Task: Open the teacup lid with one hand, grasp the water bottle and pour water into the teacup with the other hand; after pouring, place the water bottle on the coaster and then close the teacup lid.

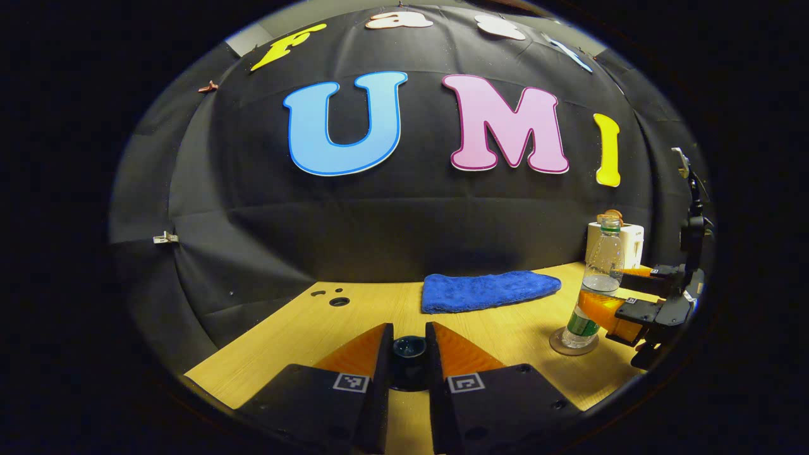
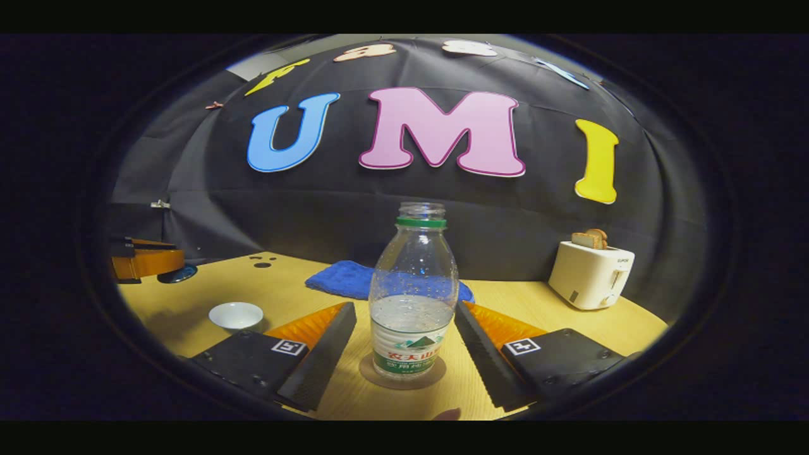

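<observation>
Dark glazed, the teacup lid (image 1: 409, 347) sits pinched between the left gripper (image 1: 409, 354) in the left gripper view, while in the right gripper view the right gripper (image 2: 404, 341) stands spread wide around the uncapped water bottle (image 2: 414, 297), upright on its coaster (image 2: 402, 373), the white teacup (image 2: 236, 315) uncovered at near left.

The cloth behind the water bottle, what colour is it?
Blue; the cloth shows best in the left gripper view.

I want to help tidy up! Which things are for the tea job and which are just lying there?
For the job: bottle, coaster, teacup, lid.
Just lying about: blue cloth, toaster.
</observation>
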Available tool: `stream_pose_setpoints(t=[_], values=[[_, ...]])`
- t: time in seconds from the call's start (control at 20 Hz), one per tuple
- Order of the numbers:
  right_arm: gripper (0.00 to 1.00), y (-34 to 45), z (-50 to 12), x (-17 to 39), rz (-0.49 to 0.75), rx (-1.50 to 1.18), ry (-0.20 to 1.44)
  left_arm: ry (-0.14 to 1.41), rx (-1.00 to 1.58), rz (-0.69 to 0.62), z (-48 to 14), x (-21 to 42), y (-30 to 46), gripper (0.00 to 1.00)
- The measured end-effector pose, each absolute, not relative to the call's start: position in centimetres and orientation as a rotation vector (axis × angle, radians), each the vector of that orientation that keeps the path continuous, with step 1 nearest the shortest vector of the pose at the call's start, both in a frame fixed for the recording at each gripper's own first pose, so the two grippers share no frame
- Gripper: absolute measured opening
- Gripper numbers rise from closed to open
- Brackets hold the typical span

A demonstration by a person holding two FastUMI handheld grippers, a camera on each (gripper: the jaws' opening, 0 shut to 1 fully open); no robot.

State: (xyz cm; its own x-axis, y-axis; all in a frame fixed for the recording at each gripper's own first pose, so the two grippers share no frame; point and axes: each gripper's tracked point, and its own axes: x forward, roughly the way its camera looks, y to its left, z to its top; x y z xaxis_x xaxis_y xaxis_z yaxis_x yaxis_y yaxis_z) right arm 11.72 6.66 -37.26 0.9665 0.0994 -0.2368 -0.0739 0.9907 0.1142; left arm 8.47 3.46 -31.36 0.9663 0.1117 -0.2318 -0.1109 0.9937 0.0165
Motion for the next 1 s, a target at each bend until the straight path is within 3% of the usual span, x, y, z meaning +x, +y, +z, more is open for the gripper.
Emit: stream_pose_setpoints(t=[0.15,0.2,0.25,0.3,0.4,0.55,0.6,1.0], values=[[0.96,6.5,-38.0,12.1,0.079,0.083,0.263,0.235,0.005,0.113,-31.3,8.4,3.7,0.30],[0.77,6.7,-37.7,12.2,0.084,0.092,0.260,0.235,0.006,0.113,-31.5,8.4,3.8,0.30],[0.81,6.9,-37.7,12.1,0.093,0.099,0.260,0.234,0.008,0.114,-31.4,8.5,4.0,0.34],[0.78,7.1,-37.2,12.0,0.104,0.094,0.255,0.233,0.011,0.115,-31.4,8.4,4.1,0.30],[0.76,6.7,-35.9,12.2,0.095,0.024,0.223,0.231,0.015,0.117,-31.4,8.5,4.4,0.34],[0.72,6.5,-34.6,12.7,0.088,-0.208,0.195,0.227,0.005,0.122,-31.0,8.3,4.9,0.35],[0.76,6.6,-34.4,13.0,0.092,-0.297,0.193,0.225,0.003,0.124,-31.0,8.2,5.2,0.30],[0.76,10.7,-35.1,13.9,0.218,-0.766,0.147,0.209,0.003,0.152,-30.1,7.3,7.4,0.30]])
